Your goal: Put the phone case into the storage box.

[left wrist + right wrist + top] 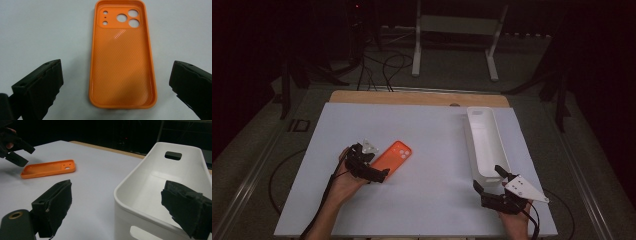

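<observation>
We hold the left tongs wide, straddling the near end of the orange phone case, which lies hollow side up on the counter, ready to pinch; our right tongs wait wide at the white bin on the right
</observation>
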`<action>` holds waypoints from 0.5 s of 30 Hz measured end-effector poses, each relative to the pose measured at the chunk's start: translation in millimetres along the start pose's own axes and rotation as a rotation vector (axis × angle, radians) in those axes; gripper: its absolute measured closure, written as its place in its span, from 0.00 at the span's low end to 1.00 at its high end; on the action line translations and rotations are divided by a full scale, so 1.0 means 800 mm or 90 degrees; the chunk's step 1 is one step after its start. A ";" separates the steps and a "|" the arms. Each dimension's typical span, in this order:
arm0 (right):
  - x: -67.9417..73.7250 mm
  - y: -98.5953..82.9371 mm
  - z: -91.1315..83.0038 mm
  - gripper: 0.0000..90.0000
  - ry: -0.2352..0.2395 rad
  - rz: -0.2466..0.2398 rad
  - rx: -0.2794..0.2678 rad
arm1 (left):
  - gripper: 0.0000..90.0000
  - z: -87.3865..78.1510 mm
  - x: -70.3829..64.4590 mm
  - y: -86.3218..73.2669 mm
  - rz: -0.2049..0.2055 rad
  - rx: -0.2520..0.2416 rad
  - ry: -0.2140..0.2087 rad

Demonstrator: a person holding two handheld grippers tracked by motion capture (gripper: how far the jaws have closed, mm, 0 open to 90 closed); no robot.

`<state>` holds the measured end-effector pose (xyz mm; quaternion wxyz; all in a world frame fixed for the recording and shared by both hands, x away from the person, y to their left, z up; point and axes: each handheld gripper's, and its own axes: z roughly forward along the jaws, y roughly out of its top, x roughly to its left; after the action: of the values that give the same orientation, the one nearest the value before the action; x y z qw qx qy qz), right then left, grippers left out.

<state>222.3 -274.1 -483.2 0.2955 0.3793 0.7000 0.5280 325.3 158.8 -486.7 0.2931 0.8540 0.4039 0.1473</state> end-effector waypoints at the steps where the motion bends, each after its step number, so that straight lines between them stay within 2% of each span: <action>1: 0.000 0.000 0.000 0.10 -0.001 0.001 0.000 | 0.00 0.001 0.000 0.000 0.000 -0.001 -0.002; 15: 0.000 0.000 0.000 0.10 0.000 0.000 -0.001 | 0.00 0.013 -0.005 -0.004 0.003 0.021 -0.002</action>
<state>222.4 -274.0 -483.3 0.2958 0.3791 0.6996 0.5285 325.9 153.8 -496.9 0.2797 0.8597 0.4039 0.1399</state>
